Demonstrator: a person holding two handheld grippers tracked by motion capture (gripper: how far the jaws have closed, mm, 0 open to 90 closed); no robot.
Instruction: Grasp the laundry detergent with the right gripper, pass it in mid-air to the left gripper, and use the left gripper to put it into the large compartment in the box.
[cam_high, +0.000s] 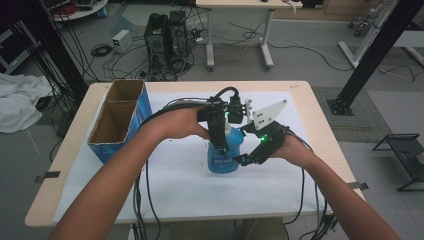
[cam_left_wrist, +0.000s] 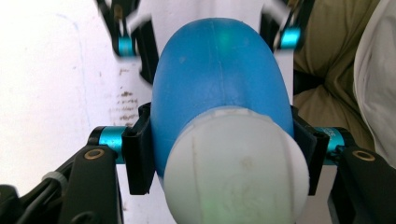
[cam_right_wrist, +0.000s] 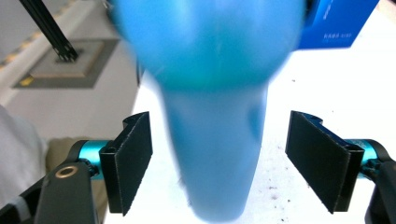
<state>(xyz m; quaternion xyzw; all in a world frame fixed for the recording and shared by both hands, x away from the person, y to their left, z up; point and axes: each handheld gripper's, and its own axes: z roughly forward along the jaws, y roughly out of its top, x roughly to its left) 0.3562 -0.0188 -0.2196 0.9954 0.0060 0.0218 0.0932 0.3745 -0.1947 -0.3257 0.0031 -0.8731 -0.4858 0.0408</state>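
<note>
A blue plastic bottle (cam_high: 222, 159) with a white cap (cam_left_wrist: 236, 168) stands in the middle of the table. My left gripper (cam_high: 223, 142) comes down on it from above and is shut on its upper part. In the left gripper view both pads (cam_left_wrist: 137, 158) press the bottle's (cam_left_wrist: 219, 79) sides just below the cap. My right gripper (cam_high: 240, 161) reaches in low from the right. Its jaws stand open on either side of the blurred bottle (cam_right_wrist: 215, 140), and the pads (cam_right_wrist: 133, 158) are clear of it.
An open cardboard box (cam_high: 141, 115) with blue sides and two compartments stands at the table's left. A white sheet (cam_high: 190, 190) covers the tabletop. Cables trail from both grippers toward the front edge. Beyond the table are computer towers and another desk.
</note>
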